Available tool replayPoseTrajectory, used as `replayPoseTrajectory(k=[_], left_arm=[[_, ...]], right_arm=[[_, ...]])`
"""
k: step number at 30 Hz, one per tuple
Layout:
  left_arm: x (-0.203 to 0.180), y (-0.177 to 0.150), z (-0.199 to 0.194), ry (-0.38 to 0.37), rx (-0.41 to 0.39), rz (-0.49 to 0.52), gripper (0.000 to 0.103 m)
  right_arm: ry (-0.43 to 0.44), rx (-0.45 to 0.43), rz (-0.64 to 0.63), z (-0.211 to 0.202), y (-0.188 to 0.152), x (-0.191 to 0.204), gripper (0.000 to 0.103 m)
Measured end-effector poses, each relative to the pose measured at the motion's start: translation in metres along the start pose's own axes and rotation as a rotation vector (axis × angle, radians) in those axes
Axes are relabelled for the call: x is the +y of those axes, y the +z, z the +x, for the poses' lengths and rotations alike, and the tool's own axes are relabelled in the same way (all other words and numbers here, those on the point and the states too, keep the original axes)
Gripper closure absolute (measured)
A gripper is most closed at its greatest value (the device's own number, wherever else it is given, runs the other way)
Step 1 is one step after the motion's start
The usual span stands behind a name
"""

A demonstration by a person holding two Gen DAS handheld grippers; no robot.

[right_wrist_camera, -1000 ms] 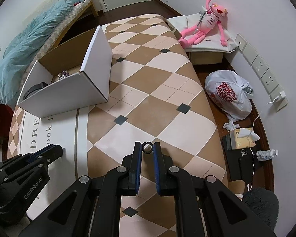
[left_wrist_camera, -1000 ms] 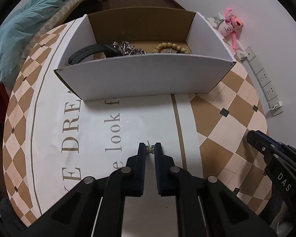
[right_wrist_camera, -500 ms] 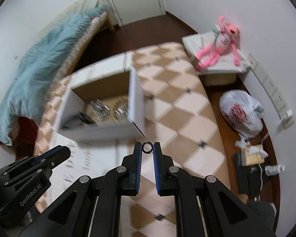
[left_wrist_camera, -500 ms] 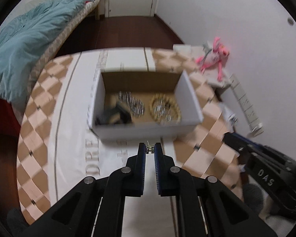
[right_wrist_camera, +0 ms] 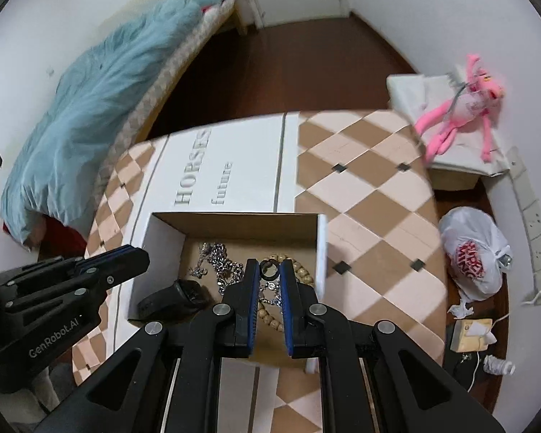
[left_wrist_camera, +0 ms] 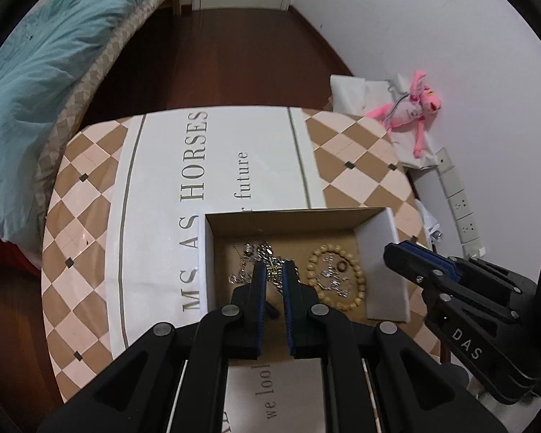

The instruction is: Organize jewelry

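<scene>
small dark metal ring sits pinched between the tips of the right hand-held gripper, directly above the open white cardboard box near the tabletop's near edge. left hand-held gripper grips a tiny gold-toned piece, hovering over the silver chain inside. wooden bead bracelet lies just right of it. judged: release is straight down for both.
</scene>
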State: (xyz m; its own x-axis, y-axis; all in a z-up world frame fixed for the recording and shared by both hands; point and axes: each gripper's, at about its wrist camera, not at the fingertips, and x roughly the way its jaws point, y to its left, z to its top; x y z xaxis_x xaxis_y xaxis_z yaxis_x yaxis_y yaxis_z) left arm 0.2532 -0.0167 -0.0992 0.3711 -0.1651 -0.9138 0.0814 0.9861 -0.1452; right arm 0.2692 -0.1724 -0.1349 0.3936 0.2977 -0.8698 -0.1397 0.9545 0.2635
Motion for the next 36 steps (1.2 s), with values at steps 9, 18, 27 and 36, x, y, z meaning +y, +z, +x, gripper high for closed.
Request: replayPoseTrajectory(k=[9, 18, 27, 36], left_arm=[[0.010, 0.008, 0.009, 0.104, 0.035, -0.022, 0.088], [0.018, -0.003, -0.010, 0.178, -0.059, -0.032, 0.020], [0.014, -0.031, -0.017, 0.232, -0.111, -0.018, 0.005], [0.015, -0.055, -0.028, 0.213, -0.118, -0.050, 0.004]], right_arm=[[0.021, 0.055, 0.022, 0.012, 0.017, -0.014, 0.052], [-0.110, 0.005, 0.034, -0.012, 0.002, -0.025, 0.027], [-0.291, 0.021, -0.005, -0.011, -0.037, -0.019, 0.002], [-0.307, -0.009, 0.009, -0.029, -0.058, -0.008, 0.001]])
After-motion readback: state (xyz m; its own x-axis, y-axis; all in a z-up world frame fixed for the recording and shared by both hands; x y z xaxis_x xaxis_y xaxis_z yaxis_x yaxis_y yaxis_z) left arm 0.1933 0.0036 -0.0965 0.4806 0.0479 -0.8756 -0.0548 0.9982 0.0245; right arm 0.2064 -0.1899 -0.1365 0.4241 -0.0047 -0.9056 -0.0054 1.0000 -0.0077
